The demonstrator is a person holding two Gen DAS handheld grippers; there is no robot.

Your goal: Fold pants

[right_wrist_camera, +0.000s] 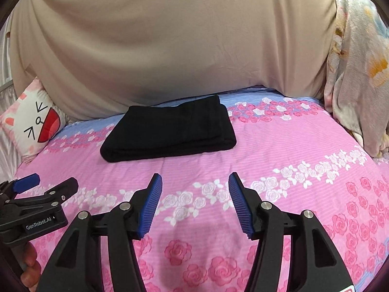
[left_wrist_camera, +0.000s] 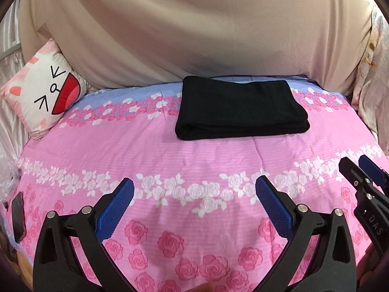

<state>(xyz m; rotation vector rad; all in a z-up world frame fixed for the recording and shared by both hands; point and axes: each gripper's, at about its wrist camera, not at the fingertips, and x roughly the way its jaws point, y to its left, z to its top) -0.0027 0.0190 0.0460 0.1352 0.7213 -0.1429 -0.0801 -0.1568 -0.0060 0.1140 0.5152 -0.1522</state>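
The black pants (left_wrist_camera: 242, 108) are lying on the bed (left_wrist_camera: 194, 160) as a compact, squared bundle of several layers, sitting toward the far edge near the beige draped sheet (left_wrist_camera: 182, 31), with the thick folded edge facing the cameras. In the right wrist view the same bundle (right_wrist_camera: 170, 131) is sitting left of centre, well apart from both tools.

The left tool (left_wrist_camera: 194, 202) is hovering low over the pink floral cover with its jaws spread wide and nothing between them. The right tool (right_wrist_camera: 195, 203) is likewise standing open and empty, just beside the left one; each is showing at the edge of the other's view.

Judging by the tidy stack and the 2 idle tools, the folding itself is looking finished, and the step in hand is the pull-back and check. If anything is remaining, it is only a light press or squaring of the near edge, which would be calling for reaching forward over the cover without dragging the layers apart.

A cat-face cushion (left_wrist_camera: 46, 92) is leaning at the left, and a dark phone (left_wrist_camera: 18, 217) is lying near the bed's left edge.
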